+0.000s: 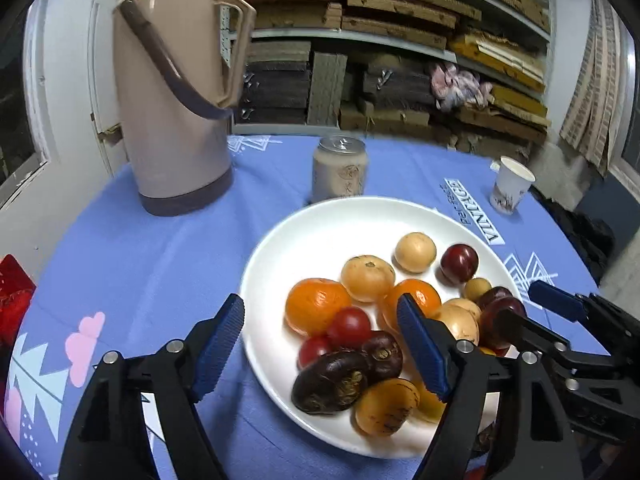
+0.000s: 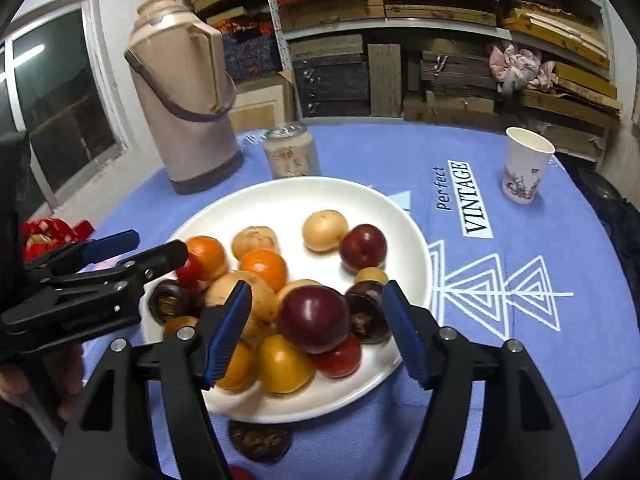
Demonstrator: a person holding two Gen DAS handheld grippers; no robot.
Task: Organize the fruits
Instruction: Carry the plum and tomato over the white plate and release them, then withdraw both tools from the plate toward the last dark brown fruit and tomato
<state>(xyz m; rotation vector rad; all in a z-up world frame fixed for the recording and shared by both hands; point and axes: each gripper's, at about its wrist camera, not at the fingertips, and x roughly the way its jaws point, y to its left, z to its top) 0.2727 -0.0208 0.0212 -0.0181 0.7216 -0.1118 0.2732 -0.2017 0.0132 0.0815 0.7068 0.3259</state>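
Note:
A white plate (image 1: 320, 216) (image 2: 280, 192) on the blue tablecloth carries a pile of oranges, tan, red and dark purple fruits. My left gripper (image 1: 320, 344) (image 2: 140, 250) is open above the plate's near left side, and an orange (image 1: 316, 306) and small red fruits lie below the gap. My right gripper (image 2: 316, 332) (image 1: 532, 308) is open. A dark red plum (image 2: 314, 316) sits on the pile between its blue pads (image 2: 404, 332), with a gap on each side. One dark purple fruit (image 2: 260, 440) lies on the cloth in front of the plate.
A beige thermos (image 1: 172, 100) stands at the back left, a drink can (image 1: 340, 168) behind the plate and a paper cup (image 2: 524, 164) at the back right. A red bag (image 1: 14, 300) lies at the left edge. Shelves of stacked boards fill the background.

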